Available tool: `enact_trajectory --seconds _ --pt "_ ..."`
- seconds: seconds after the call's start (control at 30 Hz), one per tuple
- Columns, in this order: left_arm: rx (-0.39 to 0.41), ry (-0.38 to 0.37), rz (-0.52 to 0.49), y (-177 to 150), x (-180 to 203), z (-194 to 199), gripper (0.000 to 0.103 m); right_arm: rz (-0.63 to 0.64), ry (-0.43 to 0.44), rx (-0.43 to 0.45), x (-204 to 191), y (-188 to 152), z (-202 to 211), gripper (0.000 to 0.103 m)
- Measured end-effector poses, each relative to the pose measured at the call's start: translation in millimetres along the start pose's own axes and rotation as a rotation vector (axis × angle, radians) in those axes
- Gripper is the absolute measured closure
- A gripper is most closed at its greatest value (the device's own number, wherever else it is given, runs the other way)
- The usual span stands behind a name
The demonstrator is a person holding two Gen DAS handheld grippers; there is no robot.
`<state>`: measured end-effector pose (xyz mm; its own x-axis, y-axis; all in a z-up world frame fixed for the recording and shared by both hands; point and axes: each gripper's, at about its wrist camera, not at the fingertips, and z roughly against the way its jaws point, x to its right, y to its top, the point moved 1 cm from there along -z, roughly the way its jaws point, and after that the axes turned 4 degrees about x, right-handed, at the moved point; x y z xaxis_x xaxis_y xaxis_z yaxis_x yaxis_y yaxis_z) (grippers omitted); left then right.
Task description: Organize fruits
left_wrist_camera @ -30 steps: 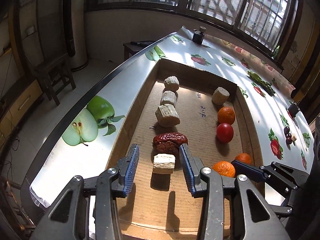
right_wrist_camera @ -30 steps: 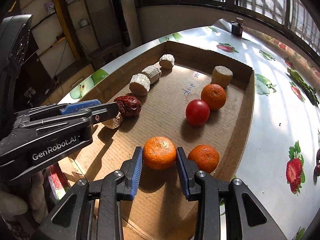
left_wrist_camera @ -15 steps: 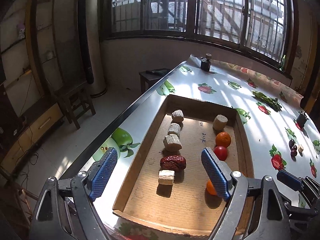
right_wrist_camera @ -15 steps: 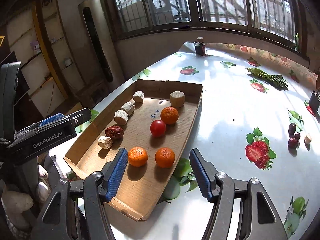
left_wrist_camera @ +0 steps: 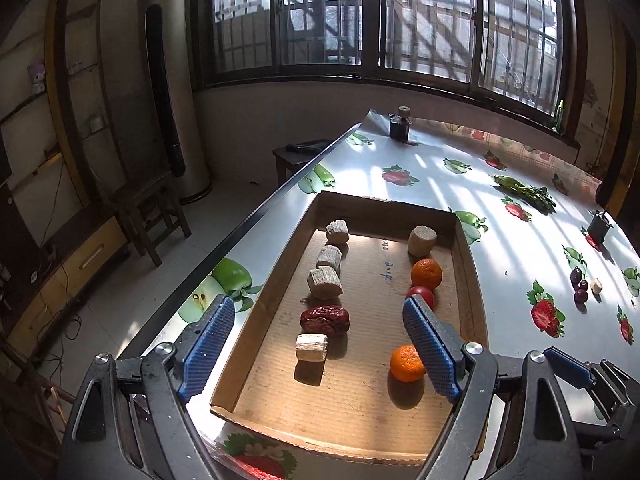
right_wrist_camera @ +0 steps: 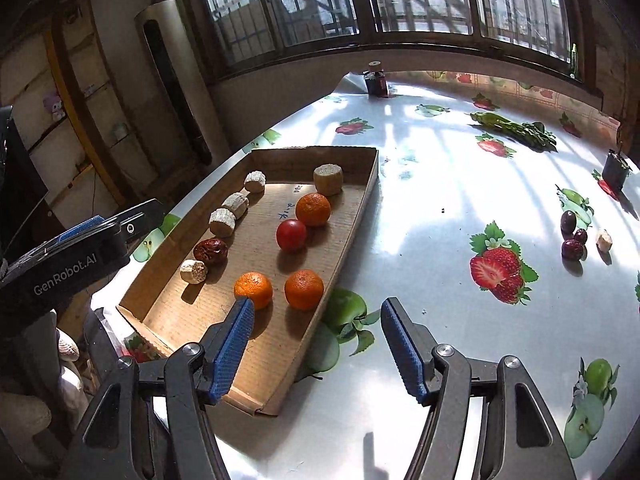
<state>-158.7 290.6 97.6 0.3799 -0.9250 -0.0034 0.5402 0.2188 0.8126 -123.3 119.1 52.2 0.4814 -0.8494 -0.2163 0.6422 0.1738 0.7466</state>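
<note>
A cardboard tray [left_wrist_camera: 352, 432] [right_wrist_camera: 360, 200] lies on the fruit-print table. Its left row holds beige chunks [left_wrist_camera: 325, 282] [right_wrist_camera: 221, 222], a dark red date [left_wrist_camera: 325, 320] [right_wrist_camera: 211, 251] and a small beige piece [left_wrist_camera: 311, 347] [right_wrist_camera: 193, 271]. Its right row holds a beige cylinder [left_wrist_camera: 422, 240] [right_wrist_camera: 328, 179], three oranges [left_wrist_camera: 426, 274] [right_wrist_camera: 313, 209] [right_wrist_camera: 253, 289] [right_wrist_camera: 304, 289] and a red tomato [left_wrist_camera: 420, 294] [right_wrist_camera: 291, 234]. My left gripper [left_wrist_camera: 318, 346] is open and empty, raised above the tray's near end. My right gripper [right_wrist_camera: 316, 348] is open and empty, above the tray's right edge.
Dark dates [right_wrist_camera: 572, 236] and a beige piece [right_wrist_camera: 603, 239] lie loose on the table at the right. Green vegetables [right_wrist_camera: 516, 130] and small dark containers [right_wrist_camera: 376, 80] [right_wrist_camera: 616, 168] stand farther back. The table's left edge [left_wrist_camera: 260, 216] drops to the floor, with a wooden chair [left_wrist_camera: 148, 216] beside it.
Both grippers have opened wide, let go of the beige piece and the orange, and pulled back and up from the tray. All items stay in the tray.
</note>
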Motion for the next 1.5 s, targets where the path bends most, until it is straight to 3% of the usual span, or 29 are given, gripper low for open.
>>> enact_trajectory --seconds 0.5,0.6,0.7,0.8,0.97,1.17,1.3,1.5 --pt "-0.018 0.019 -0.013 -2 7 -3 0.017 -0.046 -0.011 -0.018 17 -4 -1 0.031" --pt "-0.031 0.063 -0.019 -3 3 -12 0.017 -0.052 -0.014 -0.027 19 -5 -2 0.031" --pt "-0.035 0.155 -0.005 0 -18 -19 0.017 -0.046 -0.015 -0.026 16 -8 0 0.031" --pt "-0.028 0.253 0.037 4 -47 -21 0.017 -0.022 0.085 -0.011 -3 -13 6 0.031" --pt "-0.016 0.284 0.096 7 -69 -6 0.017 0.128 0.103 0.028 -46 -23 14 0.031" --pt "0.016 0.170 0.088 10 -37 16 0.017 0.106 0.064 0.043 -32 -24 25 0.029" --pt "0.038 0.051 0.041 16 10 22 0.017 0.017 -0.021 0.061 6 -20 40 0.028" --pt "-0.013 -0.120 -0.095 8 87 18 0.017 -0.107 -0.108 0.083 56 -27 60 0.028"
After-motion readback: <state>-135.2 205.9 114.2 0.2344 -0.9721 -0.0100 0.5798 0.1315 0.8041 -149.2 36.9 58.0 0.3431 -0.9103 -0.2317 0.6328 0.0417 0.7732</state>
